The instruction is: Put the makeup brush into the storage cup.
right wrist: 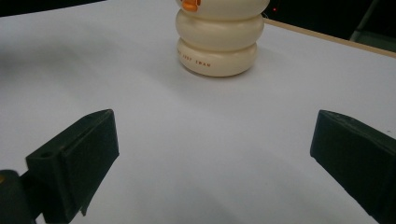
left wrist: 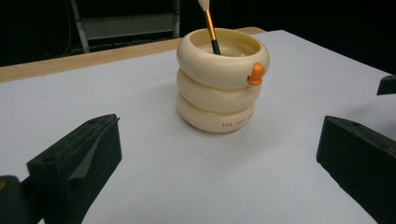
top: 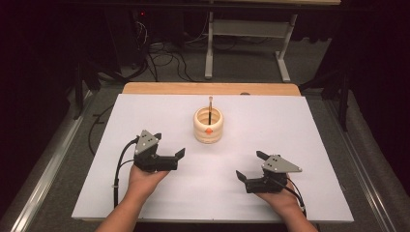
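A cream holder (top: 208, 126) made of three stacked rings, with a small orange beak on its front, stands upright in the middle of the white board (top: 145, 193). A thin brush (top: 210, 104) with an orange and black shaft stands in it. My left gripper (top: 169, 145) sits open near the holder's left front, nothing between its jaws. My right gripper (top: 250, 165) is open at the right front, also empty. The left gripper view has the holder (left wrist: 219, 88) and brush (left wrist: 211, 28) ahead of its gripper (left wrist: 219, 158). In the right gripper view the holder (right wrist: 217, 42) stands ahead of its gripper (right wrist: 210, 163).
The white board lies on a wooden tabletop whose far edge (top: 208, 88) shows behind it. Beyond are a metal table frame (top: 246, 29) and loose cables (top: 164, 58) on the floor. A jaw tip of the right gripper (left wrist: 387, 84) shows at the left gripper view's edge.
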`<action>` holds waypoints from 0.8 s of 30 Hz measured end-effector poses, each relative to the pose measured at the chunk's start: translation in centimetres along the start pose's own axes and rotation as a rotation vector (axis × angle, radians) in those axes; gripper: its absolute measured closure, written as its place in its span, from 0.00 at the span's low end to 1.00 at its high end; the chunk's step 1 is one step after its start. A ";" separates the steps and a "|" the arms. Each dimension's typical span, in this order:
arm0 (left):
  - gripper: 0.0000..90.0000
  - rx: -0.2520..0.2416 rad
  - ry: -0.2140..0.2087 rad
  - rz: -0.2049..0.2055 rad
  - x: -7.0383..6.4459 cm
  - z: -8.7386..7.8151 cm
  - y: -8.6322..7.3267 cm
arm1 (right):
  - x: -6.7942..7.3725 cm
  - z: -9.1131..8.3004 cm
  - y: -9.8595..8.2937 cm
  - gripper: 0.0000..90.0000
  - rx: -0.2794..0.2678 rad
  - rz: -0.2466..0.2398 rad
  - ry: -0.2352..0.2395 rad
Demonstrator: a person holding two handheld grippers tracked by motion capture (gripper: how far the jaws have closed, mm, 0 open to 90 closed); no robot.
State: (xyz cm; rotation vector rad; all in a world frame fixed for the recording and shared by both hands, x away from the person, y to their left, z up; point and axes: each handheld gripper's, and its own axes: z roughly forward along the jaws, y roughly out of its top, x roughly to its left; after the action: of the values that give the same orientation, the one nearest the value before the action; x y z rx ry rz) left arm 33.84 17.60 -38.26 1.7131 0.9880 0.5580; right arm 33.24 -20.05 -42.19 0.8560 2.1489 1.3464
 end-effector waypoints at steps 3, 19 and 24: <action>0.01 0.003 0.003 0.012 0.0 -0.8 -0.6 | 0.0 0.0 0.0 0.03 0.001 -0.002 -0.002; 0.01 0.058 0.005 0.039 0.4 -3.7 -4.2 | 0.0 -0.1 0.0 0.03 -0.002 0.003 -0.005; 0.01 0.105 0.015 0.082 0.3 -3.0 -4.7 | -0.1 -0.5 0.2 0.03 -0.021 0.005 -0.008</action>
State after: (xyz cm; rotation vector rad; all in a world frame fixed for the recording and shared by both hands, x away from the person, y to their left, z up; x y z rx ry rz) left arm 30.09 20.12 -41.62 1.8520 0.9761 0.5820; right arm 33.03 -20.40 -41.78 0.8574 2.1239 1.3633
